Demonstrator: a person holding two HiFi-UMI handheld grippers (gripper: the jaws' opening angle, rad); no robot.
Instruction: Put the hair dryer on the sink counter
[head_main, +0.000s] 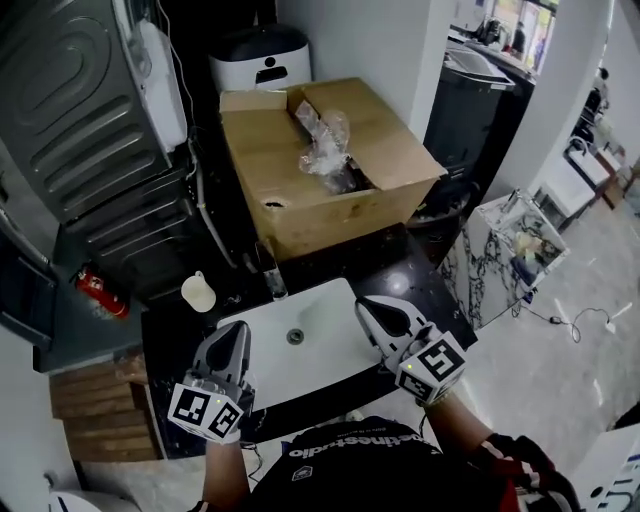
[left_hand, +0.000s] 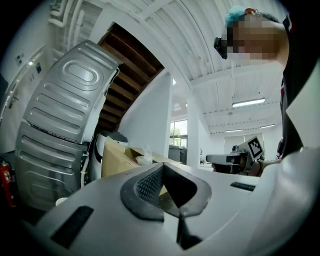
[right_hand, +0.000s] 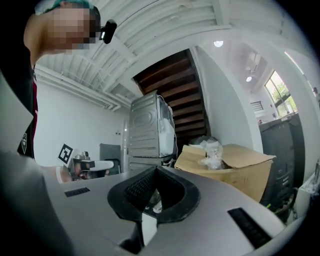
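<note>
- A red fire extinguisher lies at nine o'clock in the head view, below a grey ribbed appliance back that fills the ten o'clock corner.
- A white cup stands on the dark desk, at ten o'clock of the sink basin and just beside its rim.
- The left tool hovers at the basin's eight o'clock edge, pointing towards twelve o'clock. In the left gripper view its jaws are pressed together with nothing between them.
- The white basin sits in the middle of the desk, with the faucet at its eleven o'clock corner.
- An open cardboard box stands at twelve o'clock of the basin, close behind the faucet, its flaps spread.
- Crumpled clear plastic sits in the box opening, and a dark shape lies just beside it at five o'clock. I cannot tell whether that shape is the hair dryer; no hair dryer shows anywhere on the desk.
- A white lidded bin stands at twelve o'clock, behind the box.
- The right tool hovers over the basin's three o'clock edge, pointing towards eleven o'clock. Its jaws are closed too, and they hold nothing.
- A black bin stands at two o'clock, beyond the box.
- A marble-patterned stand is at three o'clock, off the desk's end.
</note>
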